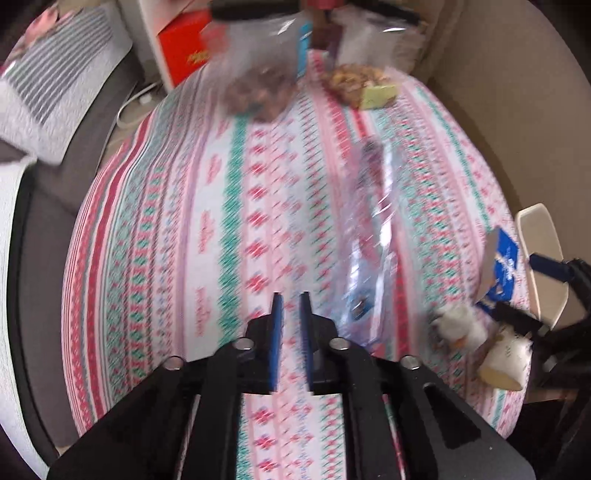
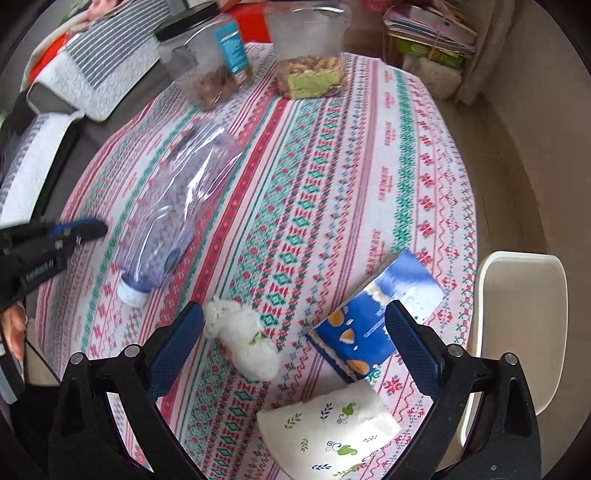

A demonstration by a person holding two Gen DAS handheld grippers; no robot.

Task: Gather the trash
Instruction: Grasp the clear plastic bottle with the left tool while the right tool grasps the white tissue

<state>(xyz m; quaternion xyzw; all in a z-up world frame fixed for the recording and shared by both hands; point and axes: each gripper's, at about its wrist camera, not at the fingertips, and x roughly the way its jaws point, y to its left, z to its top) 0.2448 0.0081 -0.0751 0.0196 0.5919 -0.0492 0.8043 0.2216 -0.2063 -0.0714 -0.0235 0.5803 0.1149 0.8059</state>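
A round table under a patterned cloth [image 2: 332,166] carries the trash. A clear plastic bottle [image 2: 177,214] with a white cap lies on its side, left of centre. In the right wrist view a crumpled white tissue [image 2: 243,343], a flattened blue carton [image 2: 373,325] and a tipped paper cup [image 2: 332,435] lie close below my right gripper [image 2: 295,350], which is wide open and empty. My left gripper [image 1: 291,332] hovers over bare cloth left of the bottle [image 1: 373,240]; its blue pads are a narrow gap apart with nothing between them. It also shows at the left edge of the right wrist view [image 2: 98,229].
Two clear jars of snacks [image 2: 207,62] [image 2: 314,55] stand at the table's far edge. A white chair seat [image 2: 517,314] sits at the right rim. Striped cushions [image 2: 99,62] lie on a sofa to the left. A red box [image 1: 181,48] and stacked papers [image 2: 428,33] are behind.
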